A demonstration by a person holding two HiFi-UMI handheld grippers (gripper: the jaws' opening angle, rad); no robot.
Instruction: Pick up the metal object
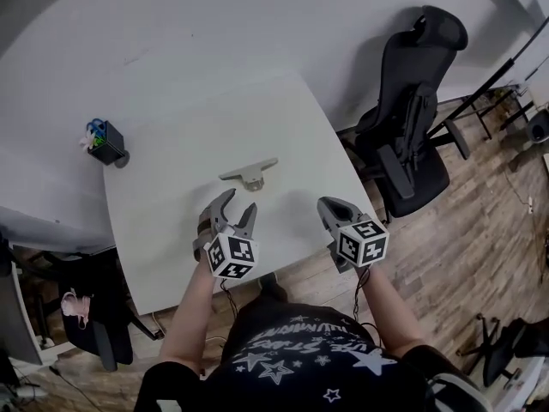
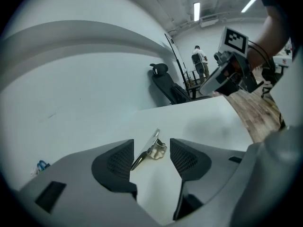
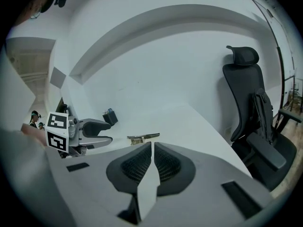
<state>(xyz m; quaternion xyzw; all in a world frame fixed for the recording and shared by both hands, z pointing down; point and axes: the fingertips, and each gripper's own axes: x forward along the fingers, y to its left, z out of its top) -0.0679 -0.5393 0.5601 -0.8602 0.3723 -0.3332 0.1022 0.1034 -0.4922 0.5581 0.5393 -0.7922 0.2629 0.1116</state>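
A flat, silvery metal object [image 1: 249, 172] lies in the middle of the white table [image 1: 163, 239]. My left gripper [image 1: 238, 203] hovers just short of it, open, nothing between its jaws. In the left gripper view the metal object [image 2: 150, 148] shows through the gap between the two dark pads [image 2: 116, 162], a little beyond them. My right gripper [image 1: 327, 206] is to the right, near the table's right edge, shut and empty. From the right gripper view the metal object [image 3: 142, 137] lies ahead of the closed pads [image 3: 137, 167], and the left gripper [image 3: 101, 131] is at the left.
A black pen holder [image 1: 106, 143] stands at the table's far left corner. A black office chair [image 1: 412, 114] stands right of the table on the wooden floor [image 1: 480, 247]. A person [image 2: 199, 60] stands far off in the left gripper view.
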